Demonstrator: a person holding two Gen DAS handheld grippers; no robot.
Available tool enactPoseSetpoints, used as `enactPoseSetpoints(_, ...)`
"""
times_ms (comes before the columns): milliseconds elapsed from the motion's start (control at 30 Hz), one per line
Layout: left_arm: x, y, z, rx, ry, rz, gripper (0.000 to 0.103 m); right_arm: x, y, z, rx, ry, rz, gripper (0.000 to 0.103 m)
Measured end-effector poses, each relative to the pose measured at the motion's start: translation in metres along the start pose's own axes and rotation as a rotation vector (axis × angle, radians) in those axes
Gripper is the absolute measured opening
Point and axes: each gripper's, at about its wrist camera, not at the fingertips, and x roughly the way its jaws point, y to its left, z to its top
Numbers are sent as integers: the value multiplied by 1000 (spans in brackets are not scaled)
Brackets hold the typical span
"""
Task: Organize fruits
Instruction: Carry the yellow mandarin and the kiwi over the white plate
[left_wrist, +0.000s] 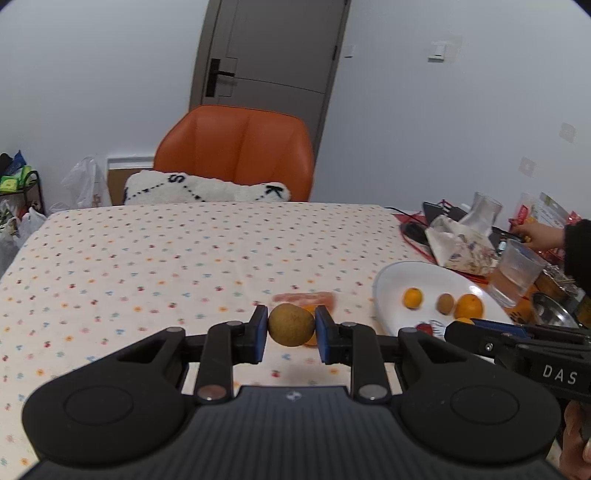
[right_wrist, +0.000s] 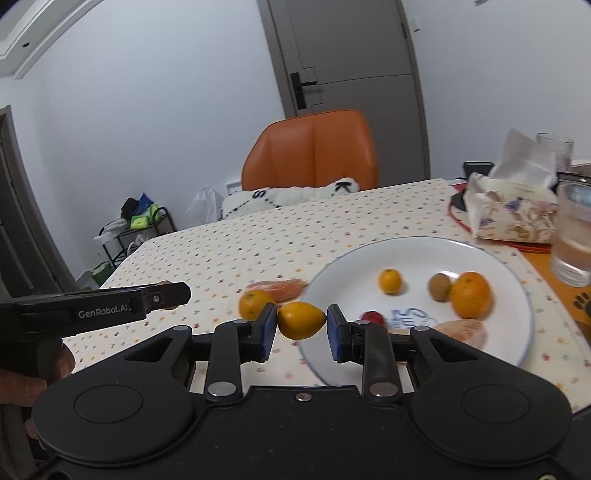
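Left claw (left_wrist: 291, 325) clamps a round, brown-speckled kiwi (left_wrist: 291, 325); right claw (right_wrist: 302, 320) pinches a smooth, pointed yellow-orange citrus (right_wrist: 301, 320).

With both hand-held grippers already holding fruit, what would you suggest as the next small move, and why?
Probably carry the right hand-held gripper a little forward over the white plate and release its orange fruit there. It sits at the plate's near-left rim, and the plate has open space. The left hand-held gripper, holding the brown fruit, is farther off.
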Motion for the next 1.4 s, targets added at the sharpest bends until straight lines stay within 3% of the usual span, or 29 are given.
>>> enactPoseSetpoints(600,9,-48,-6,41,18,-61,26,-16,-40,-6,23,-19,-76,28)
enactPoseSetpoints(1400,60,-98,-9,96,82,-128,26,1,-77,-7,84,-25,-112,28)
